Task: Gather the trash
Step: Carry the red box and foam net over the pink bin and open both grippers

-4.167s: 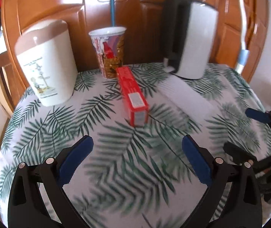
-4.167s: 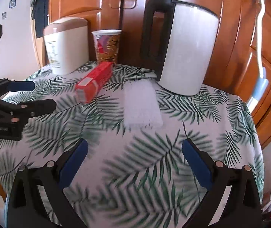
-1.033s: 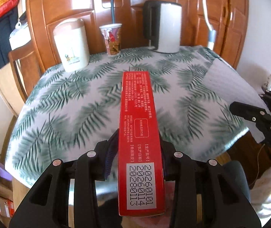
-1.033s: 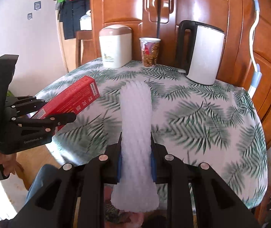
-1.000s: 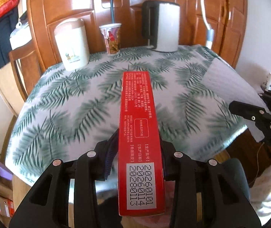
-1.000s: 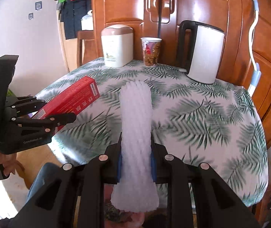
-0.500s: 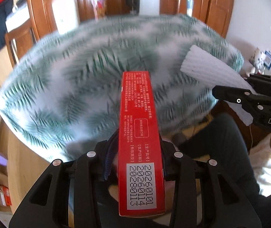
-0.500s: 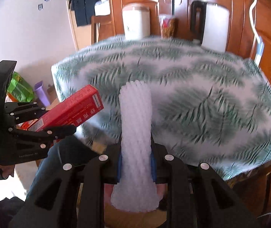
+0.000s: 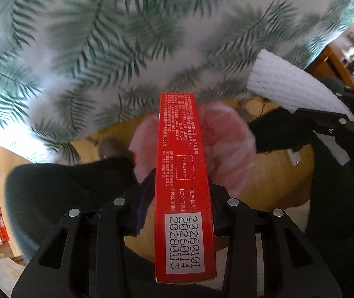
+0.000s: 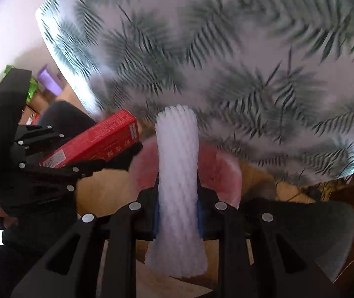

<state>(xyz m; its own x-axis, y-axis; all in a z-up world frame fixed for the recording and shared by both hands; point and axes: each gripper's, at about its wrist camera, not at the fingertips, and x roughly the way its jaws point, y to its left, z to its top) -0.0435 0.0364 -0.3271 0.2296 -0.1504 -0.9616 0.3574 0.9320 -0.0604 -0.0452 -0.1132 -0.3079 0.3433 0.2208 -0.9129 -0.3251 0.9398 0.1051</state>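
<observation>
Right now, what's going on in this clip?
A person is collecting trash with two handheld grippers. The left gripper is shut on a long red box; the right gripper is shut on a white foam net sleeve. Both point down past the edge of the palm-print tablecloth, over a blurred pink container on the floor. Nothing released yet.

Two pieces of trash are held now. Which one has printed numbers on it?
The red box, clamped in the left gripper, shows a white label with rows of digits. The white foam net in the right gripper is plain, with no print.
</observation>
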